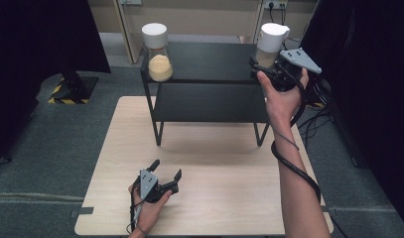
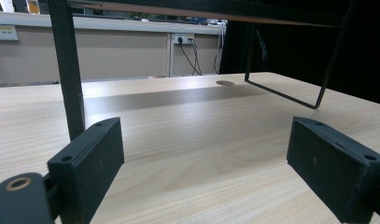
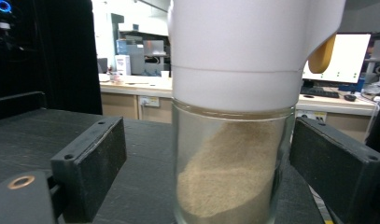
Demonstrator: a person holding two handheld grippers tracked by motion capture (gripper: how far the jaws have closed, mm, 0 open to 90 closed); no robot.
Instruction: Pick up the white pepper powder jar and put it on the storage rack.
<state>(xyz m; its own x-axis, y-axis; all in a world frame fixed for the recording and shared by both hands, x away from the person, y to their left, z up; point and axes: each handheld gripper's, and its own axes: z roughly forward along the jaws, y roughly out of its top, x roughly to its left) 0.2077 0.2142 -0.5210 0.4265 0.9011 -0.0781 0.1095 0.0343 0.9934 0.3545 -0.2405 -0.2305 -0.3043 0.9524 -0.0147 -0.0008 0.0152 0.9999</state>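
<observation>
A glass jar with a white lid [image 1: 273, 35] and pale grain inside stands on the right end of the black shelf [image 1: 209, 59]. My right gripper [image 1: 261, 64] is around its glass body, open. In the right gripper view the jar [image 3: 229, 177] stands between the jaws, with a clear gap to the left pad [image 3: 92, 163] and the right pad [image 3: 337, 172] close beside the glass. A second white-lidded jar [image 1: 157, 52], holding yellow grain, stands at the shelf's left end. My left gripper [image 1: 167, 168] rests low on the wooden table [image 1: 214, 198], open with nothing between its pads [image 2: 92, 163].
The black shelf stands on thin metal legs [image 1: 157, 124] at the back of the table, with a lower board beneath its top. In the left gripper view a shelf leg [image 2: 68, 70] rises just ahead on the left. Dark curtains flank both sides.
</observation>
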